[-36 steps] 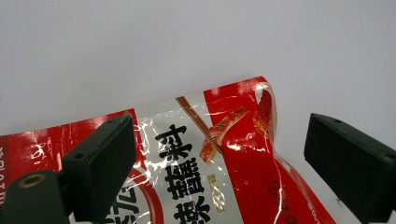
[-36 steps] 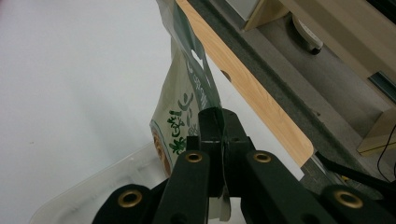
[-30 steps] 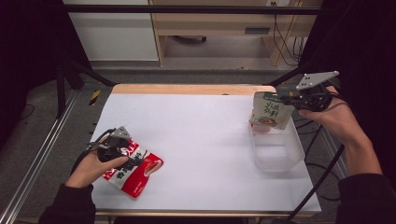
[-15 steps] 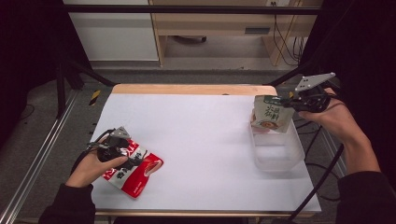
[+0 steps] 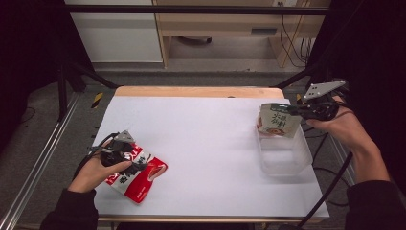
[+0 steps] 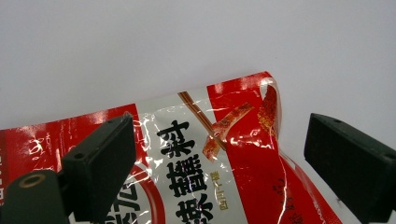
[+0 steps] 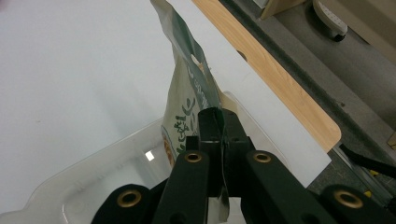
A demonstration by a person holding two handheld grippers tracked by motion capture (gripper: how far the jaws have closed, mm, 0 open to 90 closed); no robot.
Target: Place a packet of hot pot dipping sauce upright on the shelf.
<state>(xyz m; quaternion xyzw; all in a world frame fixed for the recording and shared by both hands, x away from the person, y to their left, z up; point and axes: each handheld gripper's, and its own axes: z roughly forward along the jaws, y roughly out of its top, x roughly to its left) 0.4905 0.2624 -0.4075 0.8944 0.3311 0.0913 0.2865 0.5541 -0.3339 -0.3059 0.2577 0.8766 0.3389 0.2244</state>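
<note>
While your right gripper (image 5: 293, 111) pinches the green pouch (image 5: 279, 120) at its edge over the clear tub (image 5: 286, 155), your left gripper (image 6: 219, 163) wide apart over the red packet (image 5: 136, 175) lying on the table (image 5: 210, 143).

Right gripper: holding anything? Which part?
Yes. The right gripper is shut on the green-and-white pouch, pinching its thin side edge; the pouch hangs over the clear container.

Glossy red pouch (image 6: 224, 163); clear plastic bin (image 5: 283, 155); matt tabletop (image 5: 206, 143).
</note>
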